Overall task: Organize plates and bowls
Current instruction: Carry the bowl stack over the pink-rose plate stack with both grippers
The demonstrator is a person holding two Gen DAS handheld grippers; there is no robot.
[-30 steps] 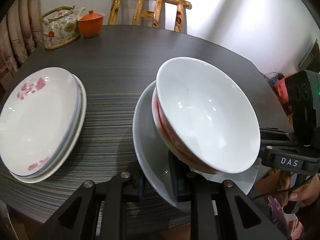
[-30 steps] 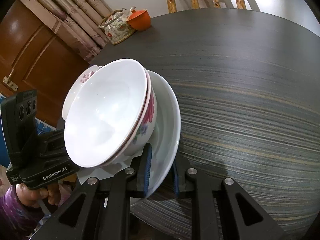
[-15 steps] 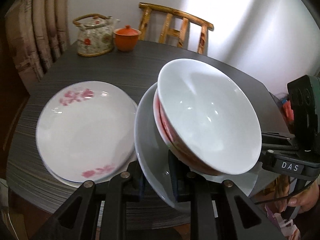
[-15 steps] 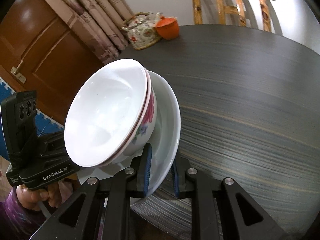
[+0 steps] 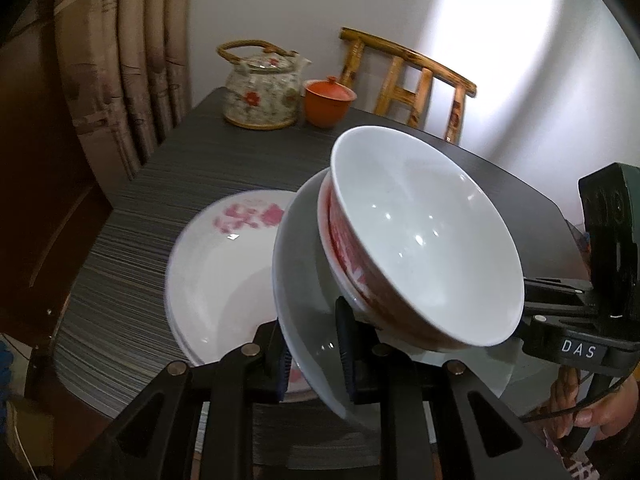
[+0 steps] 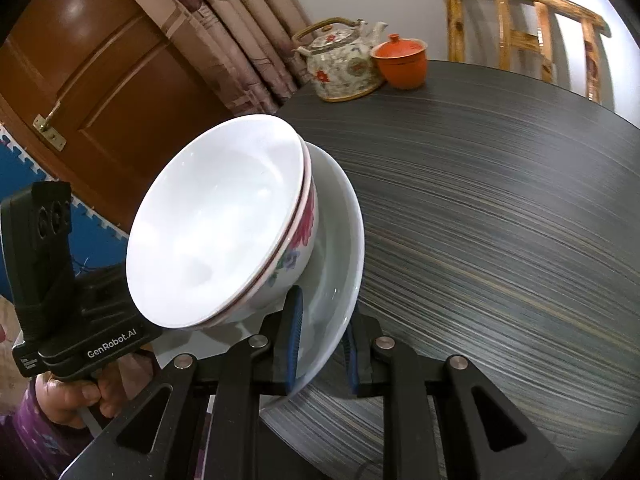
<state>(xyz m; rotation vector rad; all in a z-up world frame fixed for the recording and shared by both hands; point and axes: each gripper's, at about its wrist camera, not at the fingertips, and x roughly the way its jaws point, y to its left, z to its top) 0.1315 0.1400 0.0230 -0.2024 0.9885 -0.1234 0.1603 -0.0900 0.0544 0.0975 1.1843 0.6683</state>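
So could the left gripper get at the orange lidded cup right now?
Probably not: the left gripper is shut on the plate carrying the stacked bowls, and the orange lidded cup sits across the table.

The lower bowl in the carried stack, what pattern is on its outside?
Red and pink flowers on white, seen best in the right wrist view on the lower bowl.

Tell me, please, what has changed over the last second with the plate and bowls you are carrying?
The white plate with two nested bowls, gripped by both grippers, travelled left until it overlaps the pink-flowered plate stack. Both jaws stay clamped on its rim; teapot and orange cup unmoved.
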